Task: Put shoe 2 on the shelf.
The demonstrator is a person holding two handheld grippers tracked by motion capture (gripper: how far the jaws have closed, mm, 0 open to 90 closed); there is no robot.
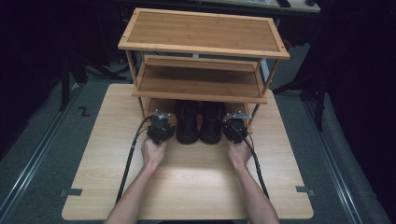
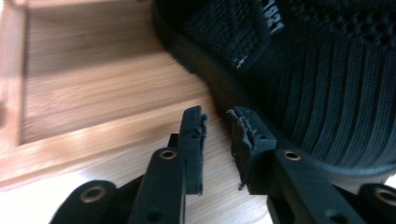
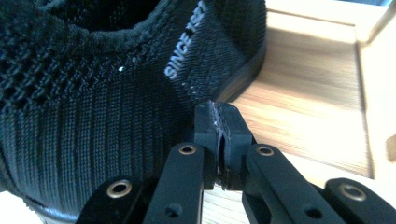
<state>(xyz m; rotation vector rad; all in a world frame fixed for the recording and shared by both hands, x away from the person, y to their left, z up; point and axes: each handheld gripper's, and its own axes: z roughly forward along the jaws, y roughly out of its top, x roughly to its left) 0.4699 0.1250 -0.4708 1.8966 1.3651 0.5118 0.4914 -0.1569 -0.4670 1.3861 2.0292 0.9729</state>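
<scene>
High view: two black shoes (image 1: 199,122) sit in the rack (image 1: 201,88).
Left tool (image 2: 217,116) narrow, empty; right tool (image 3: 219,108) pinched shut, empty, beside the shoes. Next, probably pull hands away.

Two black shoes (image 1: 200,122) side by side between the jaws of two grippers, left gripper (image 1: 162,129) and right gripper (image 1: 233,127); one three-shelf wooden rack (image 1: 201,49) beyond them; one table (image 1: 187,182).
</scene>
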